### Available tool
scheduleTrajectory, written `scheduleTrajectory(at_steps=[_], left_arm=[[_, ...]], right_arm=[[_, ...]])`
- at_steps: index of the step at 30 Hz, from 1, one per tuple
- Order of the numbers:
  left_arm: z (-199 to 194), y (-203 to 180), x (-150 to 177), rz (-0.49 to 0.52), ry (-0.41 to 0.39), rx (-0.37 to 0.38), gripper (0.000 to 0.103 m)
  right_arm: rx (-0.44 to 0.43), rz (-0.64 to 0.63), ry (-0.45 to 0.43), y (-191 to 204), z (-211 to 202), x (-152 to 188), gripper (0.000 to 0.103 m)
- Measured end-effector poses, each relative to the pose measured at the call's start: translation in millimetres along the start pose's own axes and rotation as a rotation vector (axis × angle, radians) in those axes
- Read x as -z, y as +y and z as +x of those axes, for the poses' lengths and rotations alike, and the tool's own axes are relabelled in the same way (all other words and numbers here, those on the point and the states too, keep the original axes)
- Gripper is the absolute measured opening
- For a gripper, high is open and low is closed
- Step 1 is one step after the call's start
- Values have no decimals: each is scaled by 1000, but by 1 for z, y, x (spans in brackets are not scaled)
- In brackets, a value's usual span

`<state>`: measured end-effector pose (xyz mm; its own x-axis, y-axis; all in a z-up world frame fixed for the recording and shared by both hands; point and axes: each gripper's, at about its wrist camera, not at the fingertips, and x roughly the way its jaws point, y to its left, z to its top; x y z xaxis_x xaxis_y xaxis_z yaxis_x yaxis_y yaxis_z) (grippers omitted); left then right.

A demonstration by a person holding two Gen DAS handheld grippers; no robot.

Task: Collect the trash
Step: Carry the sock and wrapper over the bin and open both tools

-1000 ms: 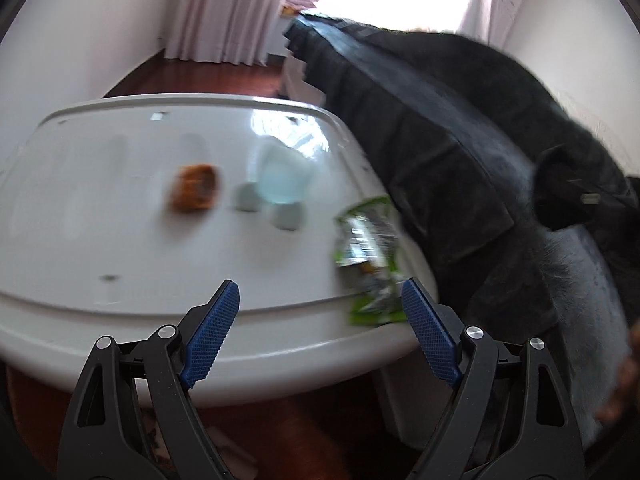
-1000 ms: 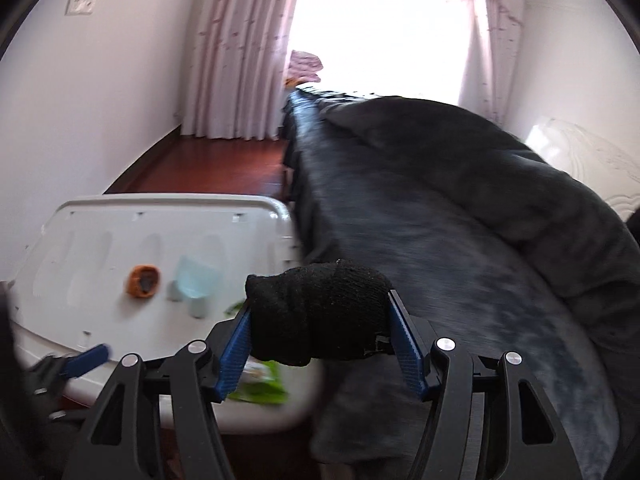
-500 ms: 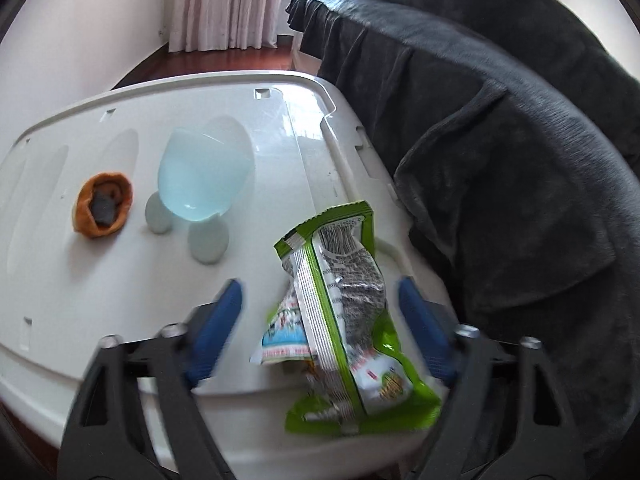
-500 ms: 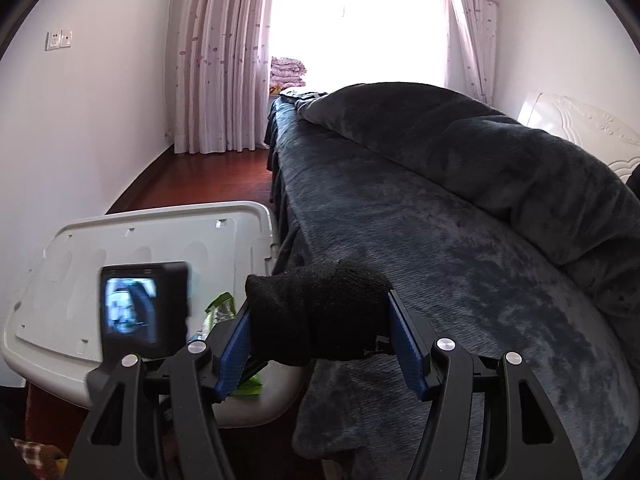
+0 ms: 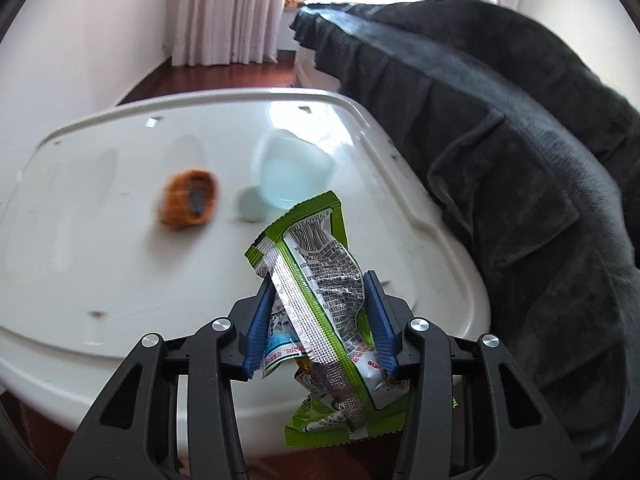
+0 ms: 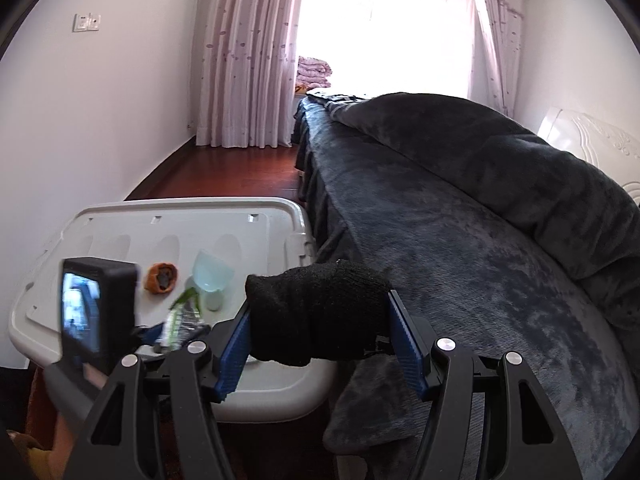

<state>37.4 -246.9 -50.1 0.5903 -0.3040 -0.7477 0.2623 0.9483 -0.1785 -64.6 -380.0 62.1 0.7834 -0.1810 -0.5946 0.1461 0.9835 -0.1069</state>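
Clamping a green snack wrapper (image 5: pixel 316 304) between its blue pads (image 5: pixel 258 318), the left gripper (image 5: pixel 318 300) hovers over the near edge of the white plastic lid (image 5: pixel 80 248); the wrapper sits right in the gap, pinched at its middle, its long axis running away from the camera and tilted slightly left, with the crumpled top end rising past the fingertips and the bottom end hanging below them (silver seam facing up). Beyond it on the lid lie an orange peel piece (image 5: pixel 188 199) and a pale blue cup (image 5: pixel 294 174) tipped on its side, well apart from the wrapper. The right gripper (image 6: pixel 318 334) is closed on a black sock (image 6: pixel 316 312), held crosswise beside the dark-covered bed (image 6: pixel 460 240).
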Motion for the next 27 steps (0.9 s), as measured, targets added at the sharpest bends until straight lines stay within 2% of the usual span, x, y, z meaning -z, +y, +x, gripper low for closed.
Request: scheduleTrajectory(at_steps=[8, 12, 16, 22, 27], left_arm=[[-91, 72, 24, 7, -75, -83, 43], [-130, 115, 54, -11, -78, -142, 43], [-163, 155, 97, -60, -61, -196, 43], [-181, 194, 143, -148, -37, -249, 43], [-185, 202, 164, -155, -41, -275, 43]], right_arm=[[-82, -22, -33, 52, -32, 3, 62], [-168, -23, -14, 92, -46, 22, 62], [-235, -51, 34, 137, -54, 55, 62], [-298, -94, 161, 193, -46, 124, 62], [-280, -108, 202, 213, -37, 146, 62]])
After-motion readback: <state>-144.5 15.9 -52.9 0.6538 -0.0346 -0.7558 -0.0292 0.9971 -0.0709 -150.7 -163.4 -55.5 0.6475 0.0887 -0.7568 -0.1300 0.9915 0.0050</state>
